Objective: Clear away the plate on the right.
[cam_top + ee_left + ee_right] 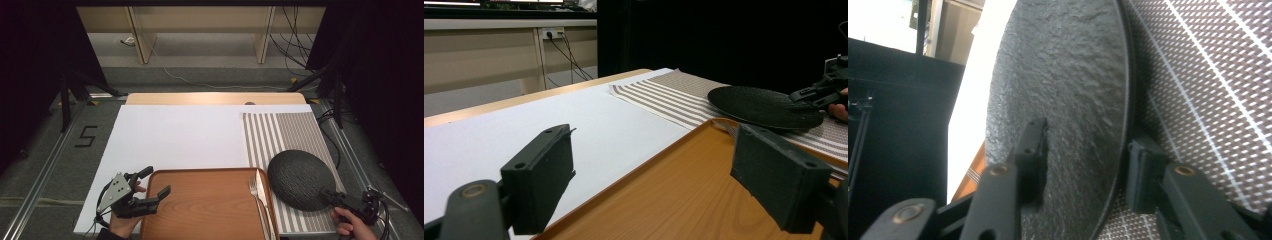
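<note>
The plate [300,179], dark and rough-surfaced, lies on the striped mat [285,131] at the right of the table, its left edge just beside the tray [200,205]. In the right gripper view the plate [1063,100] runs between the jaws: one jaw lies over its top face, the other sits under the rim against the mat [1208,90]. Whether the pads already press on the rim I cannot tell; a narrow gap seems to remain on the lower side. The right gripper [334,196] reaches the plate's near-right edge, held by a hand [350,225] at the bottom right corner.

A fork [256,197] and a knife [263,195] lie side by side along the tray's right edge, near the plate. The tray is brown and otherwise bare.

The left gripper [156,184] hovers over the tray's near-left corner, jaws spread wide with nothing between them. Its own view shows the tray [664,200] below and the white sheet [549,115] beyond.
</note>
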A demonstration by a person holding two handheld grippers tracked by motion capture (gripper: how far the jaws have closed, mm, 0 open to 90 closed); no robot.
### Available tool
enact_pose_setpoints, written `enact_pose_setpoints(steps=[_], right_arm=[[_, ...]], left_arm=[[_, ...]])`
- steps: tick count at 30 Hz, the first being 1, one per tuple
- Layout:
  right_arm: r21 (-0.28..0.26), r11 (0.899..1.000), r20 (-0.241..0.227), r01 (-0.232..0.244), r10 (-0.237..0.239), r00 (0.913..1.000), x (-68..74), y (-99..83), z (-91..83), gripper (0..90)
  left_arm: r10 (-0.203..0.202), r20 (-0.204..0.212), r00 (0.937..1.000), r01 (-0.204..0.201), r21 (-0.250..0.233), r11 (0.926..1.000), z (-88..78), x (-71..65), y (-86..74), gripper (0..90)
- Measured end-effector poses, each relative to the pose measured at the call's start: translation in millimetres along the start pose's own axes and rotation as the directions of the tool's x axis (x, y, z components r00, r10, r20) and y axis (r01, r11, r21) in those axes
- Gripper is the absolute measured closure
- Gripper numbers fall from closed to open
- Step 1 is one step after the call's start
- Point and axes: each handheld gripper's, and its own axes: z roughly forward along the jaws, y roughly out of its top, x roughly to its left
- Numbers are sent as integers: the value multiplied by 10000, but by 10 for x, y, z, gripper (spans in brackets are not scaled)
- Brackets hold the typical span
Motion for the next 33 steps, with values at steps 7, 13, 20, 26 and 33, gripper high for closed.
enact_pose_setpoints(steps=[7,13,20,26,33], right_arm=[[-156,9998,225,-87,91,9997,-34,4,-4,748],[-287,9996,-71,-78,76,9999,-44,6,-32,821],[-433,9983,-631,-398,370,9973,-59,1,-48,855],[-504,9960,-819,-734,691,9942,-86,-5,-47,866],[-615,9924,-920,-1070,1011,9906,-92,-8,-56,867]], left_arm=[[-14,-1,10000,14,-8,10000,1,1,1,165],[-9,6,10000,9,-7,10000,0,2,1,166],[7,-3,10000,-7,-3,10000,0,1,2,167],[23,0,10000,-23,7,10000,1,0,2,167],[17,-6,10000,-17,22,10000,3,0,2,167]])
